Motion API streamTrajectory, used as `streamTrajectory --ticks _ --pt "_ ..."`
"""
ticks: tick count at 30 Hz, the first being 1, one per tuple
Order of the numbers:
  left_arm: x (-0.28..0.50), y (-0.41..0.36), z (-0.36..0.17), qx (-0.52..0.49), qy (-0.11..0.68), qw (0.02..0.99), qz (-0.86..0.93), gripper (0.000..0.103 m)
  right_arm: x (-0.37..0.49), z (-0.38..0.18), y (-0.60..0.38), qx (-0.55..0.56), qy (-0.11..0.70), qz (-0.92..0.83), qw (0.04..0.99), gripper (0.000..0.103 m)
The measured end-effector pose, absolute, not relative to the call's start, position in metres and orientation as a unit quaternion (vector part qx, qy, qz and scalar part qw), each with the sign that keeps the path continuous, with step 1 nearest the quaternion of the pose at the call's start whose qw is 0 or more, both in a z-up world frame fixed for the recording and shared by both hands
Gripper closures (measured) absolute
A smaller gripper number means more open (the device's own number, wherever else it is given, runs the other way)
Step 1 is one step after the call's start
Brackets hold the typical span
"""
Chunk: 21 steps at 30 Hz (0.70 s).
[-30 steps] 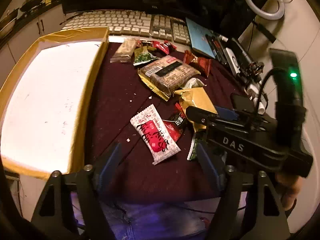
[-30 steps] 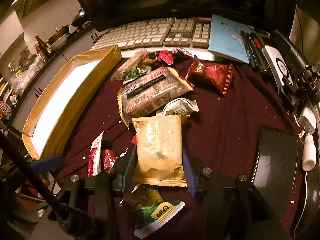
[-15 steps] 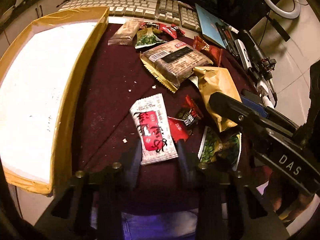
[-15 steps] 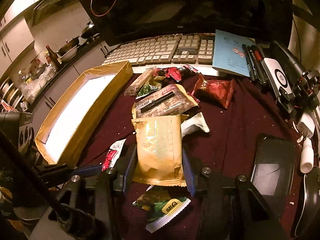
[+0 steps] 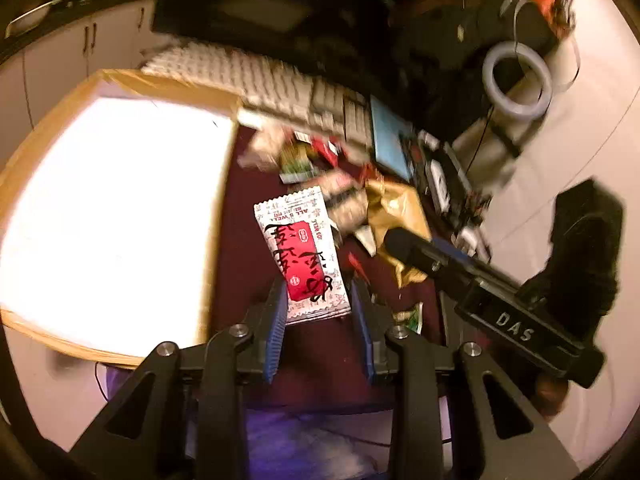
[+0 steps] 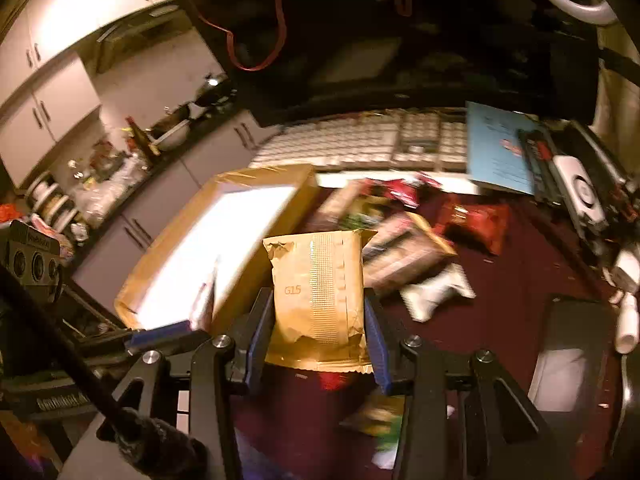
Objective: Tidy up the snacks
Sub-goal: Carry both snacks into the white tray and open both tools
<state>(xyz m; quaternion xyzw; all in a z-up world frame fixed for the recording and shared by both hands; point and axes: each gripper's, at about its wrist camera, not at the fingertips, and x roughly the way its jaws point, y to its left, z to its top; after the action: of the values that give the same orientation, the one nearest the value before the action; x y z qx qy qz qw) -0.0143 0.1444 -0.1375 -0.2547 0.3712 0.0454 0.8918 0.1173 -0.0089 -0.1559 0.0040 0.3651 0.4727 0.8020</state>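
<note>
A dark maroon cloth [image 6: 500, 300] covers the work surface, backed by a pale keyboard [image 6: 360, 140] and a dark monitor; kitchen cabinets are seen at ten o'clock in the right wrist view. Both views are smeared by motion, so the loose snack heap [image 6: 400, 232] cannot be sorted into single items. A shallow tan-rimmed box [image 5: 120, 208] with a glaring white floor is seen at nine o'clock in the left wrist view; its interior detail is washed out.

The left gripper [image 5: 318, 320] is closing, a white-and-red sachet [image 5: 304, 256] pinched between its blue pads and lifted clear of the cloth. The right gripper [image 6: 318, 332] is clamped on a gold foil pouch [image 6: 320, 296], held upright. The pouch's lower edge and the packets under it are blurred and partly hidden.
</note>
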Motion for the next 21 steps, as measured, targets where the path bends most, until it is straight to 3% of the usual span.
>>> streamTrajectory --ticks 5,10,21 --pt "-0.049 0.206 -0.136 -0.258 0.340 0.892 0.146 0.070 0.092 -0.150 0.042 -0.030 0.370 0.522 0.768 0.060" --pt "-0.062 0.266 -0.166 -0.238 0.388 0.861 0.224 0.070 0.063 -0.162 0.107 -0.081 0.384 0.553 0.735 0.060" --pt "-0.055 0.277 -0.199 -0.205 0.454 0.833 0.242 0.069 0.023 -0.190 0.167 -0.204 0.363 0.522 0.744 0.059"
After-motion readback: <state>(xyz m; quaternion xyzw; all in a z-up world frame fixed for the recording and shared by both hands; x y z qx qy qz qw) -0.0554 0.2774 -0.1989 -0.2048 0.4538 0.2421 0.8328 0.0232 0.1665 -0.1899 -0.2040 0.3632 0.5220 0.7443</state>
